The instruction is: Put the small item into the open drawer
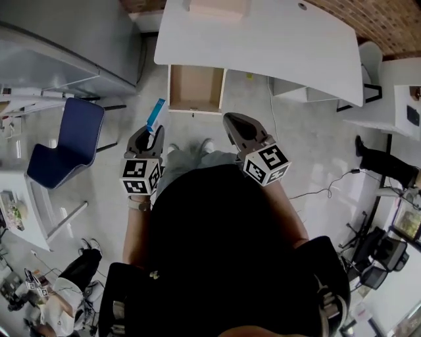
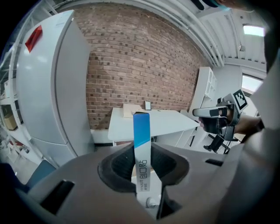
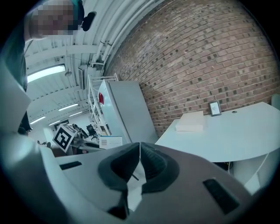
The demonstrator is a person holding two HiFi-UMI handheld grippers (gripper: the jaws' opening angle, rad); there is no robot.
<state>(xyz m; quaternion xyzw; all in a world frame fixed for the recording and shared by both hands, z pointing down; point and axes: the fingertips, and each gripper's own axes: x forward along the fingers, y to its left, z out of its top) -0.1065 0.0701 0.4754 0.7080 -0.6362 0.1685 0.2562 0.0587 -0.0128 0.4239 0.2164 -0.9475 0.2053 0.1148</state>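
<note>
My left gripper is shut on a slim blue-and-white box, which sticks up out of the jaws. The open wooden drawer juts out from under the white desk just ahead, to the right of the box's tip. My right gripper is shut with nothing between its jaws, held beside the left one, below the drawer's right corner. In the left gripper view the white desk stands against a brick wall, and the right gripper shows at the right.
A blue chair stands at the left near a large white cabinet. A flat box lies on the desk. White shelving sits under the desk's right side. A cable crosses the floor at the right.
</note>
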